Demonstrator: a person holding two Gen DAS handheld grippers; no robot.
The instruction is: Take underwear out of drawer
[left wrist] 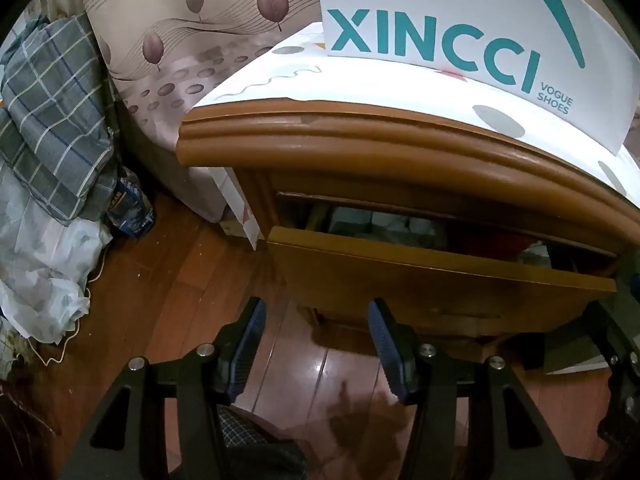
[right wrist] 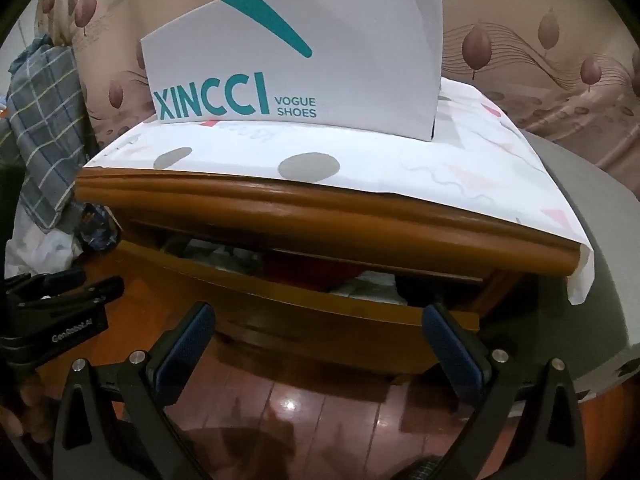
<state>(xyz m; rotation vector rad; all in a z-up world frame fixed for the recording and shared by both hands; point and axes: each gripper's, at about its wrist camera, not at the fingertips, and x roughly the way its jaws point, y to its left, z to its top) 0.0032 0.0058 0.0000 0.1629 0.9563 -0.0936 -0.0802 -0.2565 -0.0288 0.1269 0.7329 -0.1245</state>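
Underwear [right wrist: 360,280] lies as pale folded cloth inside the partly open drawer [right wrist: 304,312], ahead of and above the right gripper [right wrist: 320,344], not touched. Right gripper's jaws are spread wide and empty, just before the drawer front. Left gripper [left wrist: 316,336] sits half-spread, empty, below the drawer's left corner. Nightstand [left wrist: 360,148] above, shoe box [right wrist: 296,60] on top. Plaid bedding [left wrist: 52,120] far left.

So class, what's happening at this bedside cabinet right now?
A person holds a gripper in each hand in front of a wooden cabinet. Its drawer is part-way open, with clothes showing inside. The left gripper and right gripper are both open and empty, short of the drawer. A shoebox sits on top.
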